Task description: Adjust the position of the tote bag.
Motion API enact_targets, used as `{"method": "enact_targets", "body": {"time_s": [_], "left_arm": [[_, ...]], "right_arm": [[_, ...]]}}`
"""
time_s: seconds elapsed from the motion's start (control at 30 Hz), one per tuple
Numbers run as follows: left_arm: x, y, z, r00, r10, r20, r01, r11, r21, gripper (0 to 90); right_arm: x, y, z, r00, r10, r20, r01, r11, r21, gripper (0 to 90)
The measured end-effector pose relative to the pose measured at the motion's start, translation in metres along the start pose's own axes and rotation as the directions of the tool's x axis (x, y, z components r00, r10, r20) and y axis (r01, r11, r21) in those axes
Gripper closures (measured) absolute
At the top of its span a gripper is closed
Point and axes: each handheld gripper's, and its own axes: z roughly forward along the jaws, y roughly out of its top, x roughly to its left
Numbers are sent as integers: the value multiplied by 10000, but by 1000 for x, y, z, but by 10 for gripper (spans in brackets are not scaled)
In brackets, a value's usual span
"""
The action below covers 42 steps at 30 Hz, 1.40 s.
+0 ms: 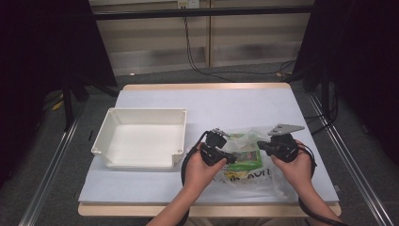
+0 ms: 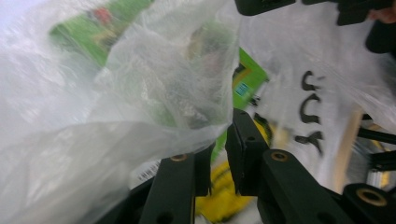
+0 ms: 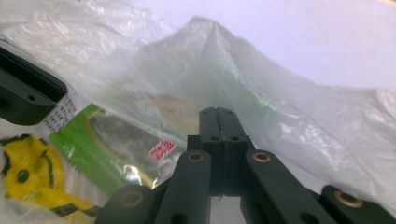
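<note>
Left gripper (image 2: 218, 154) pinching plastic bag (image 2: 154, 84), right gripper (image 3: 218, 122) clamped on its other edge, white tray (image 1: 141, 141) beyond left, packets (image 3: 116, 140) blurred inside.

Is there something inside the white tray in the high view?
No. The white tray shows a bare white bottom, and the green packet lies in the plastic bag beside it.

Table (image 1: 155, 186) with tray (image 1: 141, 139), bag (image 1: 254, 176)
</note>
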Motion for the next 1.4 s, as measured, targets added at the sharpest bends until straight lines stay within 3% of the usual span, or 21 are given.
{"method": "enact_targets", "body": {"time_s": [0.07, 0.1, 0.13, 0.17, 0.23, 0.27, 0.3, 0.33, 0.4, 0.47, 0.5, 0.53, 0.57, 0.63, 0.7, 0.73, 0.9, 1.1, 1.17, 1.27, 1.4], "left_arm": [[-1, 2, 3, 10000, 23, -32, -23, 9999, -139, 806], [0, 4, 4, 9994, 334, 67, -335, 9994, 117, 805], [-3, 5, 7, 9998, 37, 173, -34, 9999, -155, 805], [-3, 6, 7, 9997, 161, 196, -160, 9999, -56, 803], [-4, 7, 12, 9993, -71, 359, 75, 9999, -101, 794], [-4, 8, 15, 9995, -208, 230, 211, 9996, -163, 794], [1, 8, 15, 9995, 139, 267, -146, 9996, 235, 795], [3, 7, 18, 9998, -21, 212, 17, 9998, 200, 796], [9, 7, 20, 9997, 44, 223, -47, 9998, 172, 810], [8, 7, 21, 9990, -392, 227, 396, 9991, -157, 817], [10, 9, 20, 9997, -193, 179, 194, 9998, -46, 832], [9, 10, 21, 9987, -492, 119, 495, 9984, -281, 833], [11, 11, 19, 9996, -280, 39, 281, 9996, -103, 834], [12, 13, 20, 9986, -529, -37, 527, 9981, -306, 837], [15, 14, 19, 9990, -443, -95, 441, 9988, -227, 843], [15, 14, 21, 9969, -791, -29, 789, 9956, -508, 844], [19, 16, 18, 9944, -1052, -77, 1043, 9916, -760, 851], [27, 12, 15, 9917, -1230, -380, 1203, 9905, -665, 873], [31, 9, 15, 9935, -1070, -384, 1057, 9938, -344, 878], [32, 5, 18, 9942, -994, -417, 990, 9950, -117, 888], [31, 3, 21, 9932, -1050, -505, 1045, 9945, -118, 900]], "right_arm": [[0, 5, 3, 9999, -111, 104, 110, 9999, 76, 900], [0, 7, 5, 9998, -161, 137, 161, 9999, 27, 900], [0, 9, 7, 9998, -125, 126, 124, 9999, 47, 900], [0, 11, 9, 9999, -86, 117, 85, 9999, 70, 900], [-1, 13, 11, 9998, -72, 190, 71, 10000, 23, 900], [-1, 13, 11, 9999, -101, 140, 101, 9999, -8, 900], [-1, 13, 11, 9999, -33, 104, 33, 10000, 33, 900], [-1, 12, 11, 10000, -41, 68, 41, 10000, 8, 900], [0, 10, 8, 10000, 40, -65, -40, 10000, -84, 900], [3, 8, 4, 9997, 89, -218, -93, 9998, -148, 885], [5, 7, 1, 9996, -66, -288, 61, 9998, -182, 881], [7, 6, -1, 9995, -83, -306, 76, 9997, -223, 871], [8, 5, -3, 9993, -89, -365, 81, 9997, -221, 862], [11, 4, -6, 9984, -284, -498, 274, 9994, -204, 843], [16, 3, -9, 9970, -432, -648, 415, 9988, -267, 842], [18, 2, -9, 9958, -452, -790, 433, 9987, -253, 840], [33, -2, 1, 9832, -756, -1660, 800, 9966, 202, 848], [15, -12, 16, 9961, -466, -755, 534, 9945, 897, 870], [4, -14, 17, 9985, -360, -425, 401, 9940, 1017, 880], [-9, -13, 14, 10000, -27, -78, 34, 9961, 879, 883], [-20, -6, 10, 9994, -1, 344, -19, 9983, 576, 887]]}}
